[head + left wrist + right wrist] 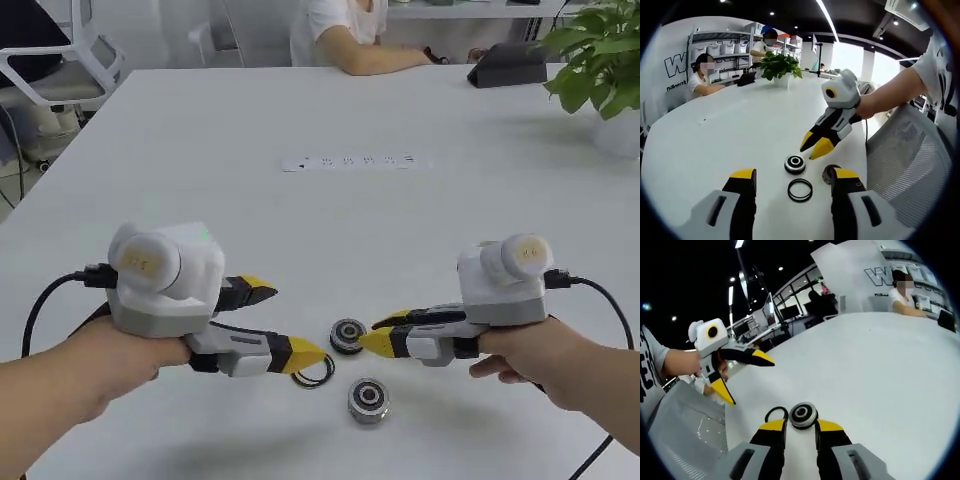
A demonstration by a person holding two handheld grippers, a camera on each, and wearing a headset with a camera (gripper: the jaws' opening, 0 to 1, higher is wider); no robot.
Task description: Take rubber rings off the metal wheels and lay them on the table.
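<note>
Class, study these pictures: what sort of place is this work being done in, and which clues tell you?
Probably a shared office or lab workroom: a large white table, shelves of storage boxes, a mesh office chair and a potted plant.

Head view: high, looking down across the table (330, 210). Gripper views: low, near, facing one another, sharing one metal wheel (795, 164).

Table (330, 110): big, white, rounded end; pwr strip (356, 161) mid-top.
Far side: seated person (345, 35), dark bag (507, 66), plant (598, 60) in white pot (620, 135).
Left: white chair (95, 40).
Wall: shelves (710, 42) w/ bins (732, 48), big lettering (675, 65).
Ceiling: dark, spot lts (771, 13) + strip lt (827, 20).
</note>
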